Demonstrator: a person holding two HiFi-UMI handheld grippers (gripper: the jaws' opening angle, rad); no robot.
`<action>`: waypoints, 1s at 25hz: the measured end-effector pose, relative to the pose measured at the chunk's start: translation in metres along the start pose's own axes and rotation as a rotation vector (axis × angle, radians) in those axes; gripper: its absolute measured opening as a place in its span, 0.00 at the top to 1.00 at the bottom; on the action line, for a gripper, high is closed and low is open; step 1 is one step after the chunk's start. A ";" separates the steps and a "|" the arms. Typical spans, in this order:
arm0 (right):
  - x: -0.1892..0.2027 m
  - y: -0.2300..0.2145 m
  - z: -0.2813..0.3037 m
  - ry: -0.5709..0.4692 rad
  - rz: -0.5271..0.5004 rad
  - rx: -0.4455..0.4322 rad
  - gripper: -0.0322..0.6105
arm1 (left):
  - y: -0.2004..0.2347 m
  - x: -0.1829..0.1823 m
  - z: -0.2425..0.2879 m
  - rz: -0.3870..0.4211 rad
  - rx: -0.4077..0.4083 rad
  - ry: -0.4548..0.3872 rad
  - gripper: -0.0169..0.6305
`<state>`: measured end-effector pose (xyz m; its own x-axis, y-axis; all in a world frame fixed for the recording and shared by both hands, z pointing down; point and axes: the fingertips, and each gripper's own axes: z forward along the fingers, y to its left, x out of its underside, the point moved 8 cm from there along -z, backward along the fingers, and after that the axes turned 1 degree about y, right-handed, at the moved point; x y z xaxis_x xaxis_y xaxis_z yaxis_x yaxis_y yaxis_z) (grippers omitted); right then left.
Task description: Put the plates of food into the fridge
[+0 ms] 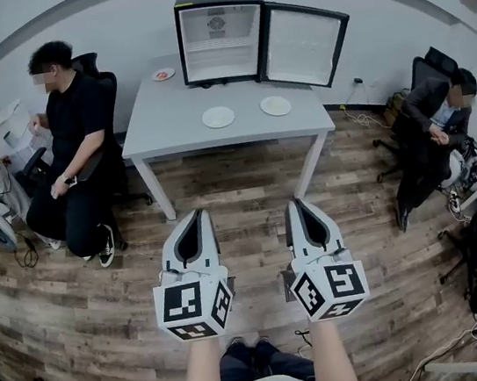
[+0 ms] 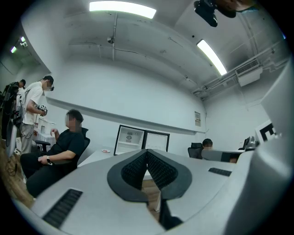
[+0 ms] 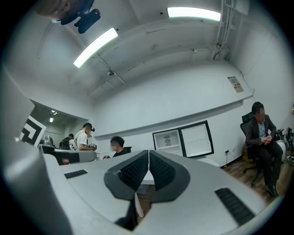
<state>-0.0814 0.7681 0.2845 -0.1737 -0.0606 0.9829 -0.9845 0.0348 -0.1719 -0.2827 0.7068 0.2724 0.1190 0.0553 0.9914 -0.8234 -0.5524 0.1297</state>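
Well back from the pale grey table, the left gripper and right gripper hover level, jaws pressed together and empty, because the white round plates wait untouched on it before the small black fridge, whose door stands open.

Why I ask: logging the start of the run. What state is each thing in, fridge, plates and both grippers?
fridge: on the table, door open, no plate seen inside.
small plate: on the table beside the fridge, something red on it.
middle plate: on the table, untouched, contents unclear.
right plate: on the table, untouched, contents unclear.
left gripper: shut, empty.
right gripper: shut, empty.
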 end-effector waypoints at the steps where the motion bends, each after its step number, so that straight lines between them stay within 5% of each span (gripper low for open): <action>1: 0.001 -0.007 0.000 0.004 0.007 0.007 0.92 | -0.003 0.002 0.004 -0.006 0.000 0.004 0.96; 17: 0.014 -0.095 0.004 0.049 0.131 0.064 0.92 | -0.031 0.030 0.055 -0.069 -0.011 0.074 0.96; 25: 0.021 -0.123 0.062 0.058 0.168 0.102 0.92 | -0.013 0.038 0.121 -0.074 0.014 0.101 0.96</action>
<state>0.0341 0.7008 0.3224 -0.3367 -0.0050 0.9416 -0.9397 -0.0617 -0.3363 -0.2003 0.6149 0.3060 0.1220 0.1794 0.9762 -0.8067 -0.5551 0.2028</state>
